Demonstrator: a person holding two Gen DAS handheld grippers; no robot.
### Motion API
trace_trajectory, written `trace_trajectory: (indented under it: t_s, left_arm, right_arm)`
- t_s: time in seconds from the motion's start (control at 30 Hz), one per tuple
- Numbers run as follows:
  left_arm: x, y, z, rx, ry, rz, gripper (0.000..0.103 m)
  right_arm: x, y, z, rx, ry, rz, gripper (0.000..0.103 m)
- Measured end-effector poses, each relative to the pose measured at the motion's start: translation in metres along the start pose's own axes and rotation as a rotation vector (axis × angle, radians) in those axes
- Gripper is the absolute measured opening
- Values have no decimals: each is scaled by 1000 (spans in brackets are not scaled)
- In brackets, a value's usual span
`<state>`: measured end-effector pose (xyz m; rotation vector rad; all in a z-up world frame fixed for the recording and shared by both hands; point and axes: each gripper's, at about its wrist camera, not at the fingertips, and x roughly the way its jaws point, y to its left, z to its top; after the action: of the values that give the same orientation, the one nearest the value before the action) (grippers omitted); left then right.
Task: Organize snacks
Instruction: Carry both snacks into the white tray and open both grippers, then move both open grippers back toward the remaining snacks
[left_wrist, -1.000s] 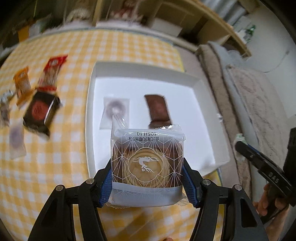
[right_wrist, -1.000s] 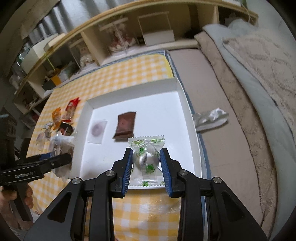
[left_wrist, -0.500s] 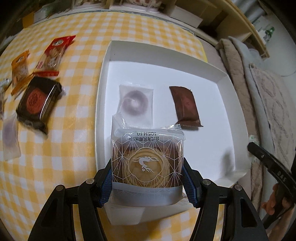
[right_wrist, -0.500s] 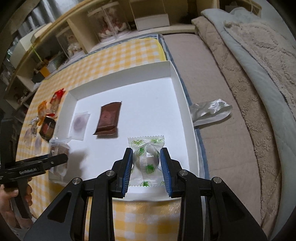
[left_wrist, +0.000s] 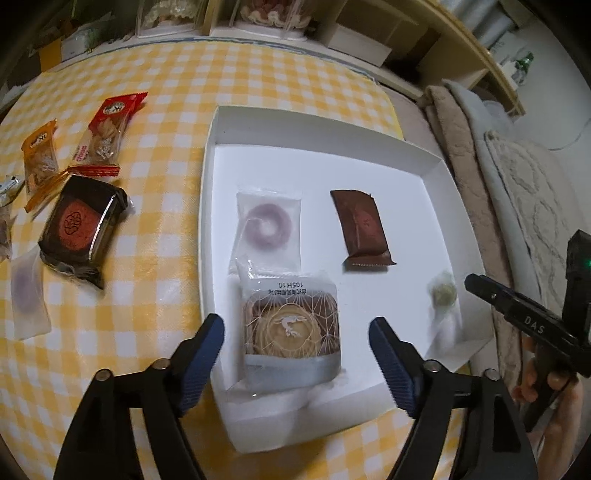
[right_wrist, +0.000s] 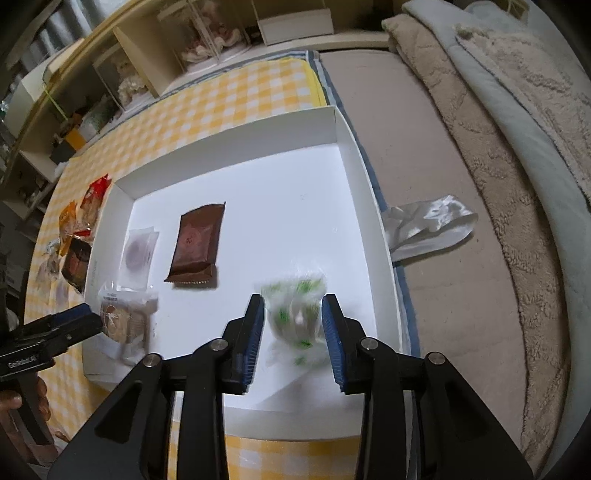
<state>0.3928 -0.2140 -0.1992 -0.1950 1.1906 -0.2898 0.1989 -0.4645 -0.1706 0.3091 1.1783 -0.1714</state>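
Note:
My left gripper (left_wrist: 297, 341) hangs over the near left corner of the white tray (left_wrist: 210, 177), its jaws opening wide. The clear-wrapped golden pastry (left_wrist: 291, 328) lies loose on the tray floor between them, touching neither pad. In the right wrist view, my right gripper (right_wrist: 293, 323) is over the tray's near right part with its jaws opening. The green-printed candy (right_wrist: 295, 317) is blurred between them and free of the pads. A purple ring packet (left_wrist: 267, 225) and a brown packet (left_wrist: 364, 229) lie farther back in the tray.
On the yellow checked cloth left of the tray lie a red packet (left_wrist: 107, 133), an orange packet (left_wrist: 38, 155), a black-and-red cake packet (left_wrist: 81, 221) and a pale purple one (left_wrist: 26, 295). A silvery wrapper (right_wrist: 428, 225) lies on the mat right of the tray, with blankets beyond.
Both grippers have sunk toward the tray. The left jaws let go of the pastry, which now lies in the tray. The right jaws have spread and the candy has come loose.

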Motion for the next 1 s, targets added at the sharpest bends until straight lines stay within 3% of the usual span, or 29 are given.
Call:
trace_trajectory:
  t_s: [0.2, 0.27, 0.43, 1.0]
  left_arm:
    - [-17, -1, -9, 31, -4, 20, 103]
    - [-22, -3, -12, 43, -4, 22, 103]
    - [-33, -9, -18, 75, -5, 26, 103]
    - [-100, -16, -38, 123, -89, 34, 103]
  right_arm:
    - [-10, 4, -12, -9, -7, -16, 66]
    - [-15, 6, -17, -21, -13, -24, 73]
    - [-28, 10, -26, -32, -34, -40, 103]
    - [-85, 29, -46, -47, -125, -70, 103]
